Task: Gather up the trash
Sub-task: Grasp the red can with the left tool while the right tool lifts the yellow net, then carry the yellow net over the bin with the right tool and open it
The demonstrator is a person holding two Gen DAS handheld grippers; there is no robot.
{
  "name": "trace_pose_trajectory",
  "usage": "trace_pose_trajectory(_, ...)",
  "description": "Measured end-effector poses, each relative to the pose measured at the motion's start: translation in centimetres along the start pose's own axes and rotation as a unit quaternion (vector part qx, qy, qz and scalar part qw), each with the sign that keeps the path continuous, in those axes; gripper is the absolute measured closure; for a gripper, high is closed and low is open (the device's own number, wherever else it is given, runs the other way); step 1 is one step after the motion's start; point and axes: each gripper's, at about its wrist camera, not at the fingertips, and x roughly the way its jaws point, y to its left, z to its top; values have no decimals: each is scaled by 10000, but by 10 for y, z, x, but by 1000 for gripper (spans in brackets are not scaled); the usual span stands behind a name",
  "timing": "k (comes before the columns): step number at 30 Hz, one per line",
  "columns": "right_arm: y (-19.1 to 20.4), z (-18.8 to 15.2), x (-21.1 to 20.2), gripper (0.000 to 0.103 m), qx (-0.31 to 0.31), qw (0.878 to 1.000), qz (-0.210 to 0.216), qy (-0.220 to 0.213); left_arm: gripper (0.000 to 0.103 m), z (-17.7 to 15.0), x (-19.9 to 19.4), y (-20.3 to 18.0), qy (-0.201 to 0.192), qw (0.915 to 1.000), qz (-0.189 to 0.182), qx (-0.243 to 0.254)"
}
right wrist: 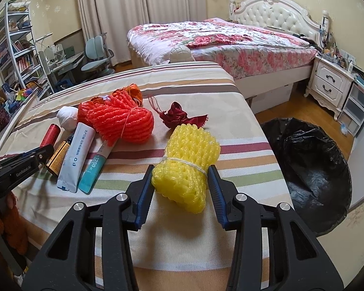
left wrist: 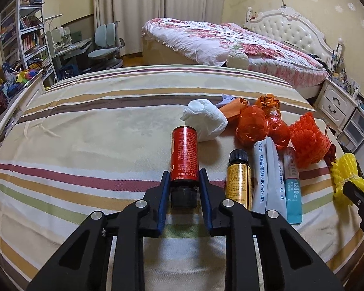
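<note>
While the striped bedspread (left wrist: 89,126) carries the whole scatter of rubbish, a bin lined with a black bag (right wrist: 310,160) stands on the floor off its right edge. The right gripper (right wrist: 180,178) has its blue pads pressed on a yellow foam net (right wrist: 186,162) bound with white string — the bundle lying near the bed's right side. An orange foam net (right wrist: 123,123) lies beyond it, with sachets beside. The left gripper (left wrist: 184,181) is clamped on a small red bottle (left wrist: 184,155) at its shoulder, black cap toward the camera — a yellow-labelled bottle (left wrist: 237,179) lies just beside.
</note>
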Motion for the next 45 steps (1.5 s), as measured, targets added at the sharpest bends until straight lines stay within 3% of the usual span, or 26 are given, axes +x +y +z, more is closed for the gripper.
trace_pose_trajectory(11, -9, 5, -19, 64, 106, 9998, 0, -188, 78, -2, -27, 2, -187, 9995, -119, -219)
trace_pose_trajectory(18, -33, 11, -37, 64, 259, 9986, -217, -399, 78, 2, -49, -29, -452, 9980, -437, -37)
trace_pose_trajectory(27, -83, 17, -47, 64, 532, 9949, -683, -524, 78, 7, -47, -89, -508, 9938, -910, 377)
trace_pose_trajectory(36, -136, 18, -42, 64, 862, 9904, -974, -475, 78, 11, -34, -171, -454, 9839, -1429, 976)
trace_pose_trajectory(45, -178, 11, -30, 63, 1099, 9869, -1120, -380, 78, 6, -8, -240, -212, 9761, -1634, 1420)
